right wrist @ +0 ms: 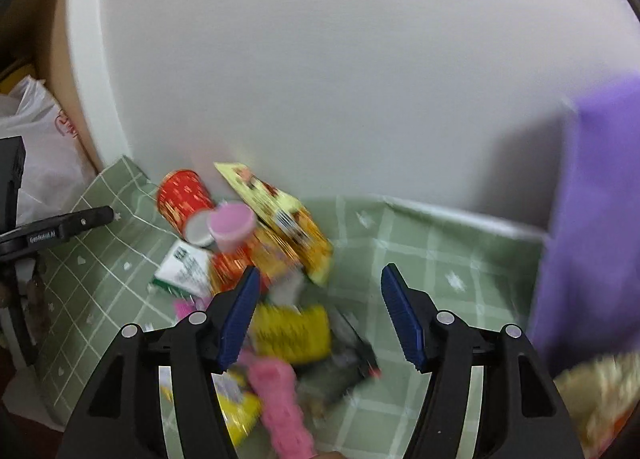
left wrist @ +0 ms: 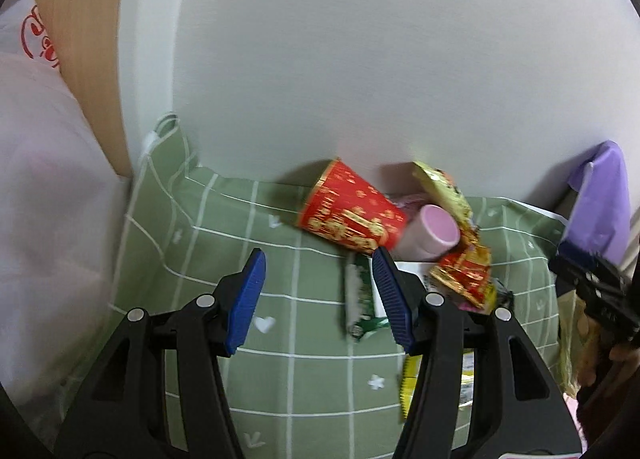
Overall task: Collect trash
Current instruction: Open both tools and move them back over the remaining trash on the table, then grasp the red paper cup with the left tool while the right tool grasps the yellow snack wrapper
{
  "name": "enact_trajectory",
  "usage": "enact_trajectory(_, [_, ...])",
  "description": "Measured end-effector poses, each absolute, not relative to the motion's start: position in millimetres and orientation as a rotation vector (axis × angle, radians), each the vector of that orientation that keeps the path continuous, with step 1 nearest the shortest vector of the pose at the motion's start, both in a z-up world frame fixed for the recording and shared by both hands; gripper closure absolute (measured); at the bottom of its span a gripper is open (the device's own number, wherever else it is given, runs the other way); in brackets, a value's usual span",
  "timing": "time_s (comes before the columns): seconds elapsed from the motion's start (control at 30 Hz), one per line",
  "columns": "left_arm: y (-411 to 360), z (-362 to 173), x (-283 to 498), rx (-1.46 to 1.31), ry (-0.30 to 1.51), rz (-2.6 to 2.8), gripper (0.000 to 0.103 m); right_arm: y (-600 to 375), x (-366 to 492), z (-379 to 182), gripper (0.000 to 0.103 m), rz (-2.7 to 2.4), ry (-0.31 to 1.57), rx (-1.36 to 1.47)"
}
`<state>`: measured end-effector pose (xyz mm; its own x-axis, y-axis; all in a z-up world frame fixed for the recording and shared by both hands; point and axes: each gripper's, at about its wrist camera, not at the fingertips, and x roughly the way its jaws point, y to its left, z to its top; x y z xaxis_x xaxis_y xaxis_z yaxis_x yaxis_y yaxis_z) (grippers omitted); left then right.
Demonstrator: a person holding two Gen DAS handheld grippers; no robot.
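Note:
A pile of trash lies on a green checked tablecloth (left wrist: 288,339) against a white wall. In the left wrist view a red paper cup (left wrist: 348,215) lies on its side beside a pink cup (left wrist: 432,235), a red-gold wrapper (left wrist: 464,271) and a green wrapper (left wrist: 358,307). My left gripper (left wrist: 320,299) is open and empty just in front of them. In the right wrist view my right gripper (right wrist: 320,315) is open above a yellow wrapper (right wrist: 294,333), a pink strip (right wrist: 282,407) and a dark wrapper (right wrist: 344,367). The red cup (right wrist: 182,199) and pink cup (right wrist: 232,225) lie farther back.
A purple bag (left wrist: 596,215) stands at the right, also in the right wrist view (right wrist: 592,227). A white plastic bag (left wrist: 44,195) and a wooden panel (left wrist: 84,39) are at the left. The left gripper's black frame (right wrist: 60,231) shows at the left of the right wrist view.

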<state>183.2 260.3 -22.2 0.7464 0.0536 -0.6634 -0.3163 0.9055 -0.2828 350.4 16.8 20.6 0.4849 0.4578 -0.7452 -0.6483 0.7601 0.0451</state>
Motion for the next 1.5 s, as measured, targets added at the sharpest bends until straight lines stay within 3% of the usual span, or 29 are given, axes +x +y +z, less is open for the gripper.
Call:
enact_trajectory(0.37, [281, -31, 190, -0.417, 0.723, 0.227, 0.050, 117, 400, -3, 0.045, 0.806, 0.819, -0.401])
enact_trajectory(0.6, [284, -35, 196, -0.438, 0.725, 0.216, 0.050, 147, 409, -27, 0.057, 0.833, 0.880, -0.478])
enact_trajectory(0.7, [285, -36, 198, -0.445, 0.724, 0.213, 0.050, 149, 405, -27, 0.071, 0.865, 0.883, -0.479])
enact_trajectory(0.93, [286, -39, 201, -0.462, 0.726, 0.213, 0.050, 136, 393, -16, 0.086, 0.863, 0.869, -0.482])
enact_trajectory(1.5, [273, -35, 228, -0.626, 0.717, 0.063, 0.044, 13, 360, 40, 0.087, 0.636, 0.807, -0.247])
